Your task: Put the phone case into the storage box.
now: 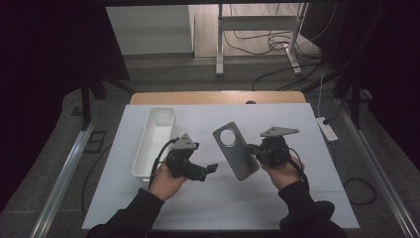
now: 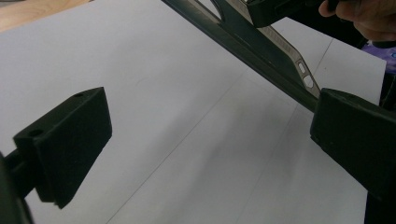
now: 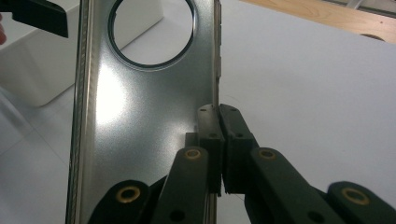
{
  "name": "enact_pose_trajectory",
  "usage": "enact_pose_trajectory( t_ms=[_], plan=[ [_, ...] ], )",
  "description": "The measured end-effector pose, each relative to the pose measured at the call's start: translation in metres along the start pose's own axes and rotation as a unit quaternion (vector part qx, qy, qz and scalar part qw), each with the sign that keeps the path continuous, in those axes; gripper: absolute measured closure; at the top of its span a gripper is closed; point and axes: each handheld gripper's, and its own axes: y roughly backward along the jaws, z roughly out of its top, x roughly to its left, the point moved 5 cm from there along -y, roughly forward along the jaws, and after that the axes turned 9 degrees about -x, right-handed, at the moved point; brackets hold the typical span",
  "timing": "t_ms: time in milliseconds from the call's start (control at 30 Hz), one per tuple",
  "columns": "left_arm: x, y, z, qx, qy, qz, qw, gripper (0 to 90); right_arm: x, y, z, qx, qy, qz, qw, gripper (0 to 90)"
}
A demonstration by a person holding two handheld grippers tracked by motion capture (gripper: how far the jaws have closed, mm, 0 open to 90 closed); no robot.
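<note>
the grey phone back cover (image 1: pixel 236 150) is held off the white sheet (image 1: pixel 277 198), pinched by one long edge between the clenched jaws of the right gripper (image 3: pixel 218 140), so that its inner face and round camera hole stay exposed. the left gripper (image 2: pixel 205 135) is kept wide apart, nothing between its jaws, the cover's far edge just beyond one jaw, probably so the opposite edge can be taken.

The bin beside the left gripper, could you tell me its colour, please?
White; the bin shows best in the high view.
</note>
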Motion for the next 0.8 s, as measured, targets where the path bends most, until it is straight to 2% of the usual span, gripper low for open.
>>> enact_pose_trajectory(
  t_ms=[500, 800],
  plan=[
    [-0.005, -0.015, 0.005, 0.011, -0.009, -0.010, 0.9999, 0.1, 0.010, -0.005, -0.001, -0.003, 0.002, 0.010, 0.9999, 88.4],
    [-0.006, -0.022, 0.006, 0.015, -0.007, -0.011, 0.9998, 2.6, 0.017, -0.009, -0.003, -0.003, 0.003, 0.017, 0.9999, 88.4]
  ],
)
